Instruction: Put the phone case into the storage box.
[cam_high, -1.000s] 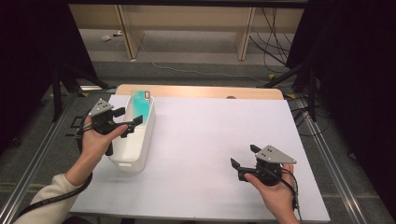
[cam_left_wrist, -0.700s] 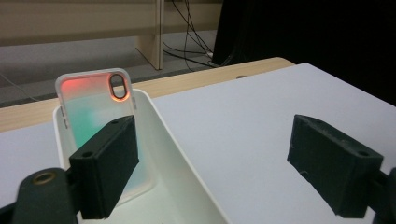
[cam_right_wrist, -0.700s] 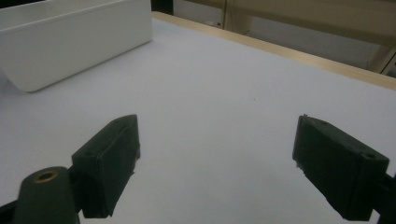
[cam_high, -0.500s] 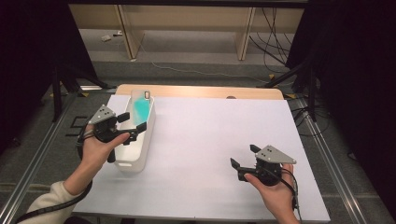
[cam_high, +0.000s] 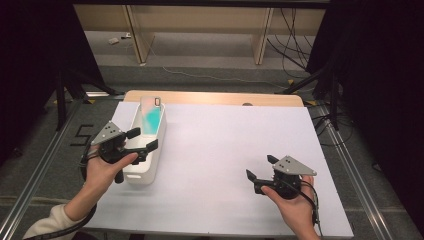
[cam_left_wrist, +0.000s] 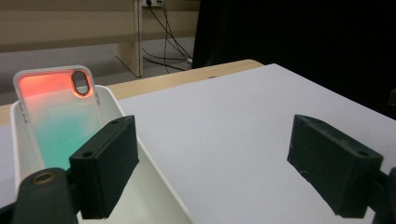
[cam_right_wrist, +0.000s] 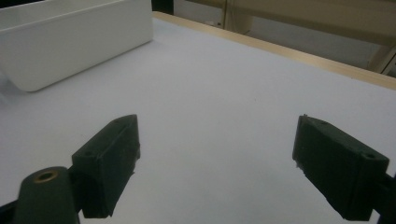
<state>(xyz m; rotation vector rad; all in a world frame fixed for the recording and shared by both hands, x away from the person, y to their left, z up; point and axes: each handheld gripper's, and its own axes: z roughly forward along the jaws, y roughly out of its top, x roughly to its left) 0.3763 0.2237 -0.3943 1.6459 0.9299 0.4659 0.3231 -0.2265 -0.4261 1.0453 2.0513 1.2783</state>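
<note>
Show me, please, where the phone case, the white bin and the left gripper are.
phone case (cam_left_wrist: 58, 123), left gripper view, middle of its back.
white bin (cam_high: 145, 172), high view, near end wall.
left gripper (cam_high: 144, 140), high view, between its fingers.

A white table (cam_high: 240, 150) with a wooden far edge stands on grey floor (cam_high: 210, 55), dark curtains (cam_high: 380, 75) either side.

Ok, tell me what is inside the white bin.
A phone case, fading from orange-red to teal, leans against the far end of the white bin. The left gripper, jaws open, covers part of the bin's near floor.
</note>
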